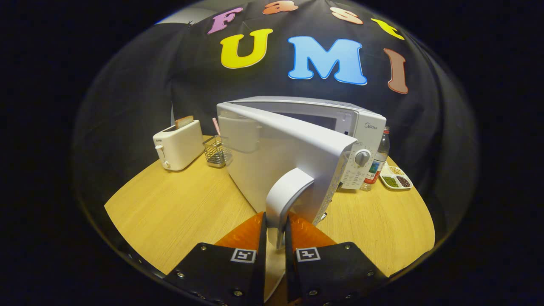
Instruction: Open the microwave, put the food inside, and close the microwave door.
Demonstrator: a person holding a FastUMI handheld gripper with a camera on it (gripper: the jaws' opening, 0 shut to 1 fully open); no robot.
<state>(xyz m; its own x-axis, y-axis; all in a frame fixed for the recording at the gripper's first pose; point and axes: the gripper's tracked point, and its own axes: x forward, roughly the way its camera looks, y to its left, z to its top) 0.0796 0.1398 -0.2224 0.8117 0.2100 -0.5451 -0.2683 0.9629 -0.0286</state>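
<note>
Item: tongs (pixel 276 231), orange fingers pinching the door handle (pixel 285 196) from both sides. Microwave (pixel 323 136) at 12 o'clock on the worktop (pixel 170 212), door (pixel 276 161) swung partly open. Toaster (pixel 178 144) and wire caddy (pixel 216 152) at 10 o'clock; bottle (pixel 379 159) and snack tray (pixel 396 177) at 2 o'clock. Food to load: cannot tell which item.

Risks, judged:
- A straight tug may slide the microwave.
- The smooth handle may slip free.
- The swinging door may strike the caddy.
</note>
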